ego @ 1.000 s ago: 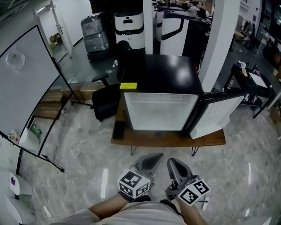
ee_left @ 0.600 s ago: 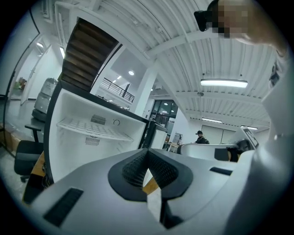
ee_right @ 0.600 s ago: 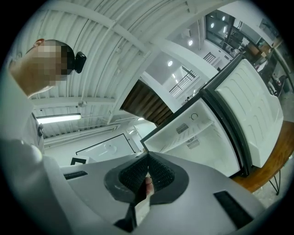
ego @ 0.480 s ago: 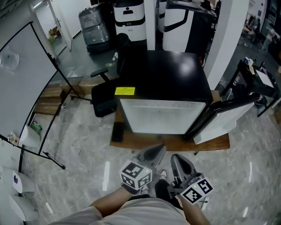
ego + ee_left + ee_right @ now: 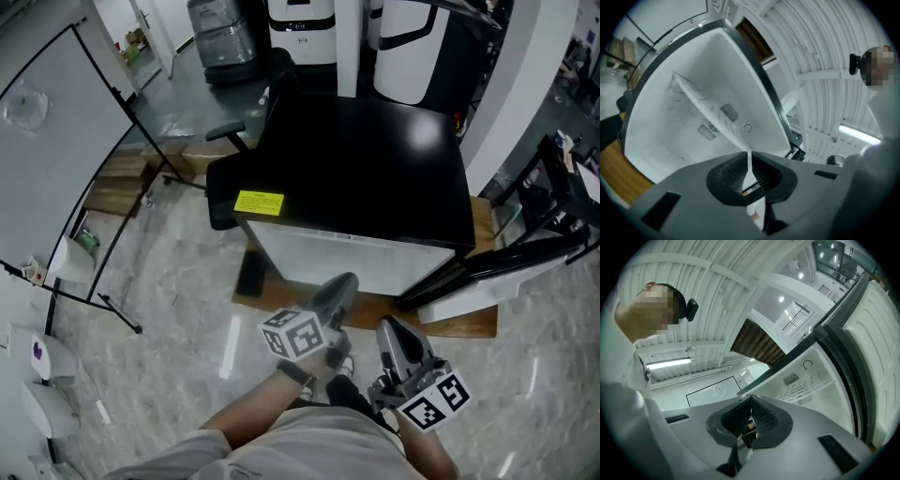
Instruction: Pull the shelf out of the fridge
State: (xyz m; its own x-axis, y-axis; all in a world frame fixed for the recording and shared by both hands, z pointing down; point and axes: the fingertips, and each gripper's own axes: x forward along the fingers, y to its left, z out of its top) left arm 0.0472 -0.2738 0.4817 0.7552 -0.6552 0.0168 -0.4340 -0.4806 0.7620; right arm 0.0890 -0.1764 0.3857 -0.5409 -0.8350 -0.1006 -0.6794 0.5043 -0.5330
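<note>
Shelf [image 5: 708,111] sits inside the fridge [image 5: 366,178], spanning its white cavity from wall to wall. Left gripper [image 5: 749,159] aims toward it with its jaws closed and empty. Right gripper [image 5: 750,401], also closed on nothing, hangs near the open door [image 5: 487,298].

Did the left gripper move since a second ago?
Yes. The left gripper has gone forward, toward the fridge: its tip now reaches the fridge's front, where before it stopped short.

One fridge [image 5: 375,169], one shelf [image 5: 705,105] inside it and one chair [image 5: 218,187] beside it are pictured, with two grippers: left gripper [image 5: 345,281], right gripper [image 5: 387,326].
</note>
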